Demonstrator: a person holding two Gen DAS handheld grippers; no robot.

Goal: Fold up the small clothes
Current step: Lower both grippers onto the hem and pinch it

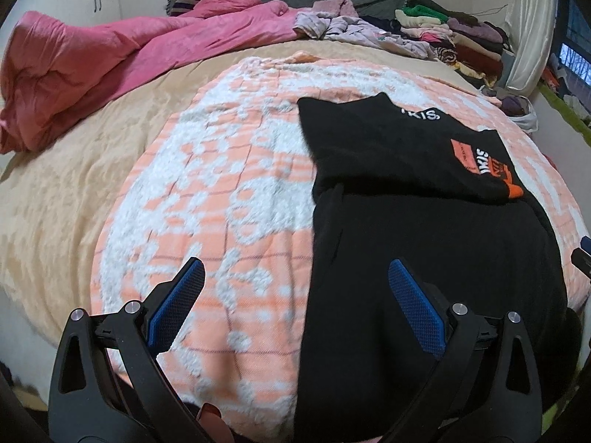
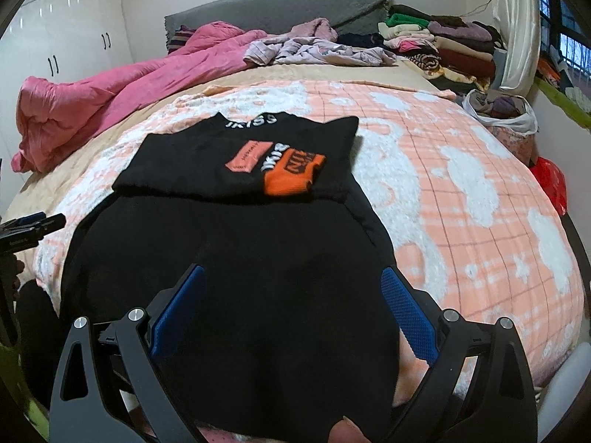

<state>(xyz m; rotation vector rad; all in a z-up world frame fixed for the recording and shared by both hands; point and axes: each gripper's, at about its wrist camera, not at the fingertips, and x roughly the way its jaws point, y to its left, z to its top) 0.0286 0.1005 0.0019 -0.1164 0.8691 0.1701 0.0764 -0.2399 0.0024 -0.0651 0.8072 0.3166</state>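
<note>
- The left gripper (image 1: 295, 302) is spread wide with nothing between its blue pads (image 1: 415, 306); it hangs low over the near end of the bed, one finger above the pink-and-white blanket (image 1: 229, 192) and the other above black cloth.
- The right gripper (image 2: 291, 310) is likewise wide apart and empty, with both fingers over the black cloth.
- The black sweater (image 2: 229, 258) lies flat on the blanket, its long axis running straight away from both grippers toward the headboard (image 2: 280, 9).
- Its far part is already folded back on itself, with the orange logo patch (image 2: 293, 173) and white lettering facing up.
- The near, unfolded part is plain black and sits directly under the right gripper; from the left wrist view only its left edge lies between the fingers.
- The right gripper looks the more centred on the garment, the left better placed for the near-left edge.
- The likely next step is to pinch the near hem at both sides and carry it forward over the folded part.
- Well apart, a pink quilt (image 1: 92, 62) and stacked clothes (image 2: 443, 48) sit at the head of the bed.
</note>
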